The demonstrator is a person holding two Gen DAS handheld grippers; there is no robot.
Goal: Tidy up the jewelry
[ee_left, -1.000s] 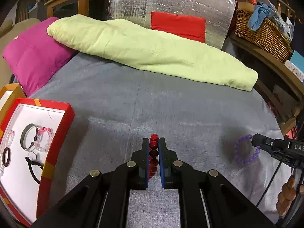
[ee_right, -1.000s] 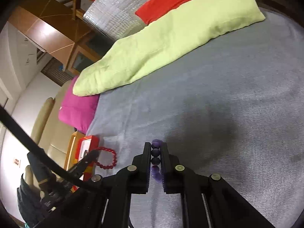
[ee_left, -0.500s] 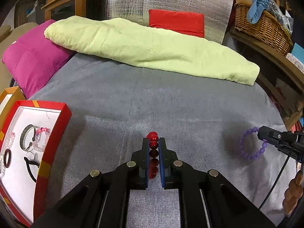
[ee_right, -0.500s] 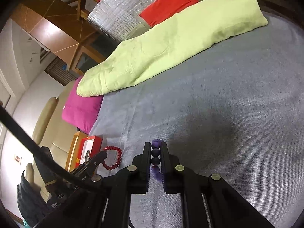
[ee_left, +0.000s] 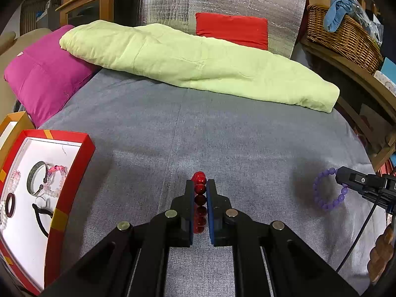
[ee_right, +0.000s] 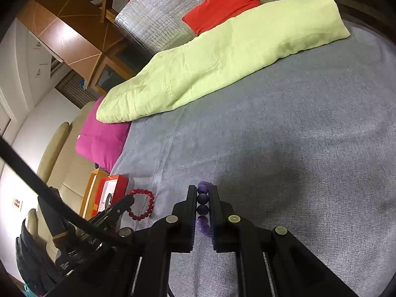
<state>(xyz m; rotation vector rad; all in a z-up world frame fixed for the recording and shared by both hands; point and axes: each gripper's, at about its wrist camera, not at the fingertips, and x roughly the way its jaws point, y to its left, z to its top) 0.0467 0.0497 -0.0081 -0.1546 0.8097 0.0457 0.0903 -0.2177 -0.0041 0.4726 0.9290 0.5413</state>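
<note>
Left wrist view: left gripper [ee_left: 199, 188] pinching red bead bracelet [ee_left: 200, 200] above grey bedspread [ee_left: 247, 148]; red tray [ee_left: 74, 185] with other jewelry at left; purple bead bracelet [ee_left: 326, 193] hangs from right gripper's tip at right. Right wrist view: right gripper [ee_right: 203, 193] clamped on purple bead bracelet [ee_right: 203, 198]; red bead bracelet [ee_right: 142, 204] dangles beside the red tray [ee_right: 118, 185].

Box [ee_left: 71, 180] at bed's [ee_left: 222, 136] left edge, quilt [ee_left: 198, 66] behind, basket [ee_left: 344, 37] right.
</note>
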